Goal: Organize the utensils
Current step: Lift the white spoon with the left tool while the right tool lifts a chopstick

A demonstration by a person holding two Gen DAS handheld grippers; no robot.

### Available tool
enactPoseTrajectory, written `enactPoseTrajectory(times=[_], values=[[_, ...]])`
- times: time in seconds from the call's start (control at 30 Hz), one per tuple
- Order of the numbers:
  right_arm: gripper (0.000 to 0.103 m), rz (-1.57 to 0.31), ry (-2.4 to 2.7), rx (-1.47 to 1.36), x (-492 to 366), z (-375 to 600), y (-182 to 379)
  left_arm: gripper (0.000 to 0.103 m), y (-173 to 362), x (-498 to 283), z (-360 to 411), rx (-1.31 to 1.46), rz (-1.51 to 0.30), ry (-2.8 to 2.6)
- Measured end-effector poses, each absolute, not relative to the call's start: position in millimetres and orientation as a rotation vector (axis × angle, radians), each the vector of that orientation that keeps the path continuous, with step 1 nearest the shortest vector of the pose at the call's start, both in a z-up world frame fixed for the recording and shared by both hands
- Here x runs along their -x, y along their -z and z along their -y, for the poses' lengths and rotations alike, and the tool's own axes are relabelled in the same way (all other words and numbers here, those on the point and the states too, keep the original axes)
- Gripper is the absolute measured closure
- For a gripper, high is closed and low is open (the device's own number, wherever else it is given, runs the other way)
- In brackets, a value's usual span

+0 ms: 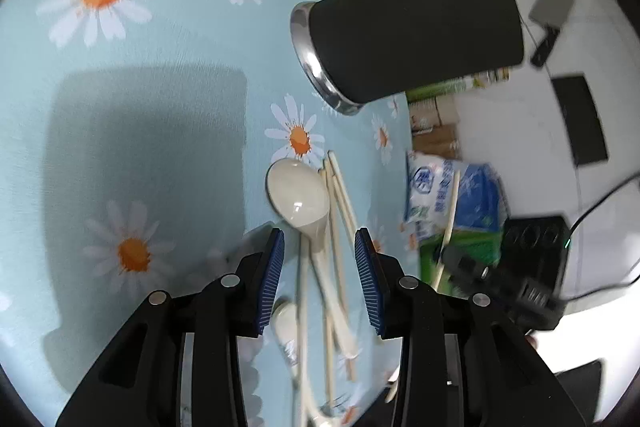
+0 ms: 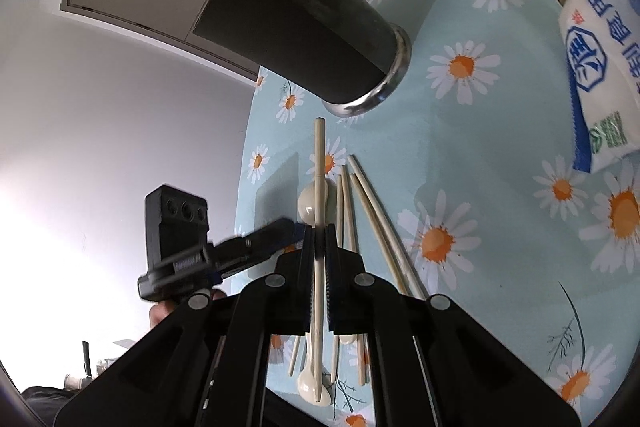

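One chopstick [image 2: 319, 187] clamped in right gripper [image 2: 319, 239], long axis pointing at black holder [image 2: 320, 27]; left gripper [image 1: 319, 247] open, empty.

Blurred salt bag [image 1: 452, 195] (print unreadable)

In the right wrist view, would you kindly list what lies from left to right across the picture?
left gripper → chopstick clamped in the right gripper → loose chopsticks on the daisy tablecloth → white and blue bag.
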State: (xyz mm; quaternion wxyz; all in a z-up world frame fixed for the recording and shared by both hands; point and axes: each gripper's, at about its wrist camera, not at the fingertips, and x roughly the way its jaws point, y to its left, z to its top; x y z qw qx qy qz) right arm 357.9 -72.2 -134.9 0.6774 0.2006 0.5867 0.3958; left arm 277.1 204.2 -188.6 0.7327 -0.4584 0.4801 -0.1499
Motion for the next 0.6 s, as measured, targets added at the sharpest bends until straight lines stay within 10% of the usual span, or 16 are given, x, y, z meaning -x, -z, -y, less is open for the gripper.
enactPoseTrajectory(times=[0.6], values=[[0.097,-1.354,-0.877,-0.460,-343.9,98.9,138.1,0.071,193.5,-292.1,-211.4,1.176,-1.010,0.283]])
